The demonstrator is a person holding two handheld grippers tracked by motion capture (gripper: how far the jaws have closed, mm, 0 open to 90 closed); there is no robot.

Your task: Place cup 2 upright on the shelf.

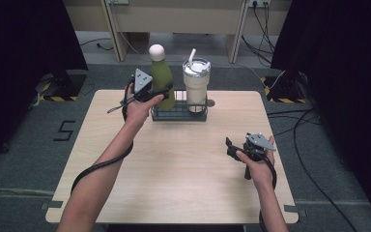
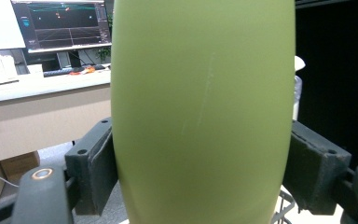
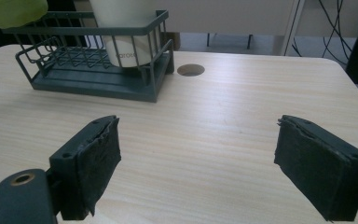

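A green bottle (image 1: pixel 162 79) with a cream cap is held upright over the left half of a dark wire basket (image 1: pixel 179 114) at the table's far middle. My left gripper (image 1: pixel 149 93) is shut on the bottle's body; in the left gripper view both pads press its green sides (image 2: pixel 200 112). The bottle's base (image 3: pixel 13 10) hangs just above the basket's rim (image 3: pixel 98 31). A white tumbler (image 1: pixel 196 84) with a lid and straw stands in the basket's right half. My right gripper (image 1: pixel 235 149) rests open near the table's right front, its pads (image 3: pixel 98 161) wide apart over bare wood.
The wooden table (image 1: pixel 174 164) has a round cable hole (image 3: pixel 190 70) just right of the basket. Cables trail from both grippers. Desks with a monitor (image 2: pixel 60 23) stand beyond the table, and black curtains flank both sides.
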